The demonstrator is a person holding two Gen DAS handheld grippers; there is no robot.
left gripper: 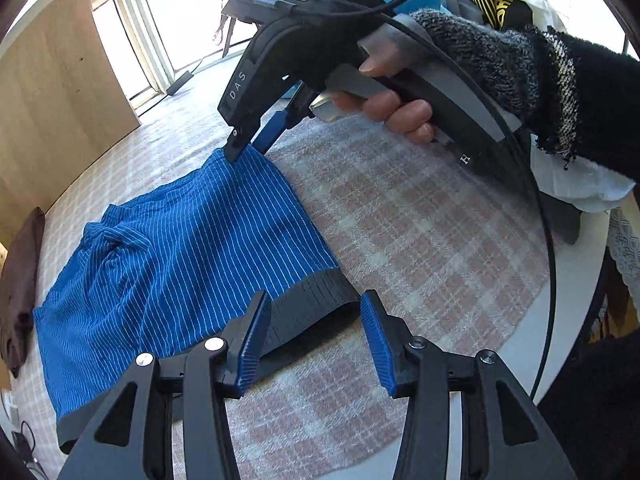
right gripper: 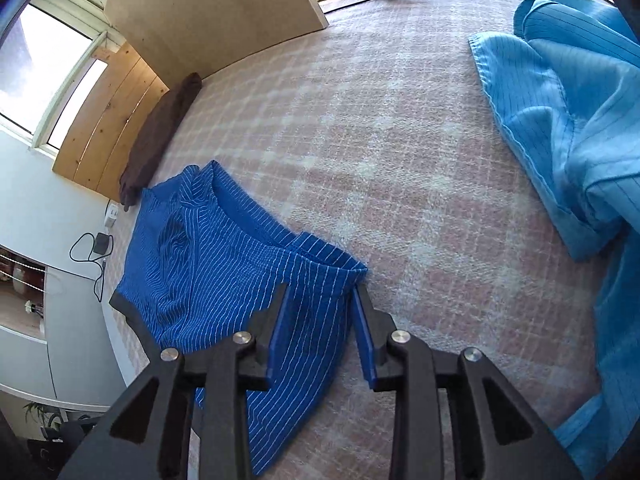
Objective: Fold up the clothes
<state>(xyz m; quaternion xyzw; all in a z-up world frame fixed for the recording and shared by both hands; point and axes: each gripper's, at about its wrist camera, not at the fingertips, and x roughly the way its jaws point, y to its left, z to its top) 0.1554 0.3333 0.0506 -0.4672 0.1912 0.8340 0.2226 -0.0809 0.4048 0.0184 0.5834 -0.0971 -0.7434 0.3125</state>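
From your left wrist view, your left gripper (left gripper: 316, 340) hangs with fingers apart over the black waistband of the blue striped shorts (left gripper: 180, 260), gripping nothing; the shorts lie flat on the checked counter (left gripper: 420, 240). From your right wrist view, your right gripper (right gripper: 320, 336) straddles a raised shorts corner, fingers parted, not pinching. A light blue garment (right gripper: 560, 120) lies well apart.

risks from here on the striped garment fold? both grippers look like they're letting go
1. The left gripper is open with the black waistband between its fingers; pulling away carelessly could snag it and undo the fold.
2. The right gripper straddles a corner of the blue striped garment, which looks bunched there; it may spring open or set a crease.
3. The light blue garment lies loose nearby; a sweep that way could drag it onto the fold.
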